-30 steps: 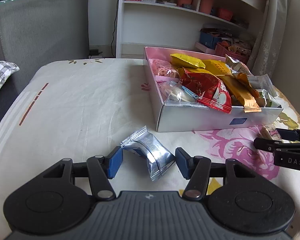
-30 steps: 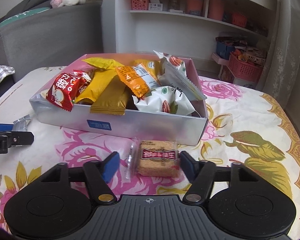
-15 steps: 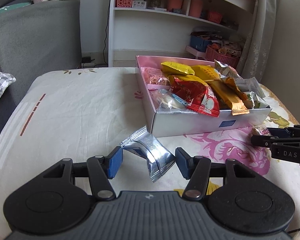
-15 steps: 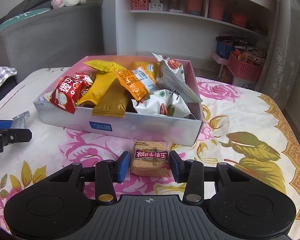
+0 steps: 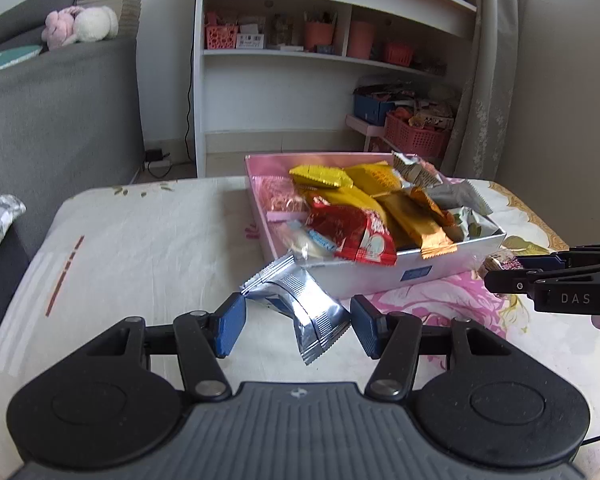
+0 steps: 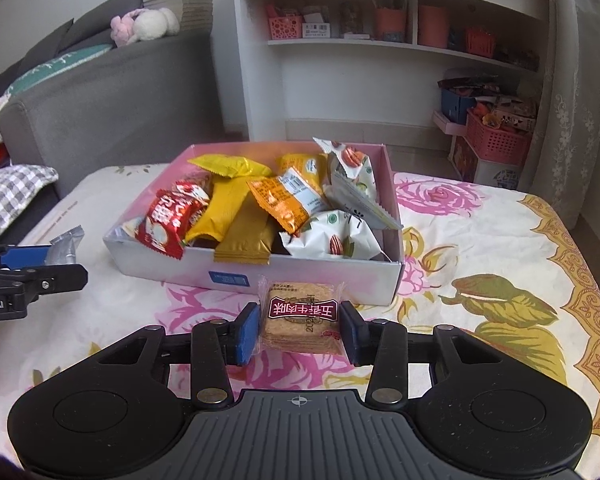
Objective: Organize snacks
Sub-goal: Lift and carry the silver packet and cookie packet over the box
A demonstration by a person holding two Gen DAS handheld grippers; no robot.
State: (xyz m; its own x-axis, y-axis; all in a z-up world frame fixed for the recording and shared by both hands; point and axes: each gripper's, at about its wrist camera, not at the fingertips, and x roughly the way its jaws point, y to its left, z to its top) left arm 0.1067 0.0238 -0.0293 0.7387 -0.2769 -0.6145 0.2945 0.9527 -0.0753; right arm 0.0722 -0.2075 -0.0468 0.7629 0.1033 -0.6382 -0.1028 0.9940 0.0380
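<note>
An open pink-and-white box (image 5: 444, 266) (image 6: 332, 276) on the flowered cloth holds several snack packets in red, yellow, orange and white. My left gripper (image 5: 298, 326) is shut on a crinkled silver packet (image 5: 300, 300), held a little above the cloth just left of the box's near corner. My right gripper (image 6: 300, 328) is shut on a clear-wrapped square cracker packet (image 6: 302, 314) with a dark red label, raised in front of the box's near wall. Each gripper shows in the other's view: the right gripper (image 5: 500, 276) with its cracker packet (image 5: 500, 260), and the left gripper (image 6: 48, 268) with its silver packet (image 6: 64, 242).
A grey sofa (image 5: 52, 120) with a checked cushion (image 6: 12, 196) stands to the left. Behind the table is a white shelf unit (image 5: 300, 80) and a pink basket (image 5: 416, 136) of clutter. Bare cloth (image 6: 500, 240) lies right of the box.
The right jaws closed onto the cracker packet. Both grippers then rose with their packets, and the box now sits lower against them in both views.
</note>
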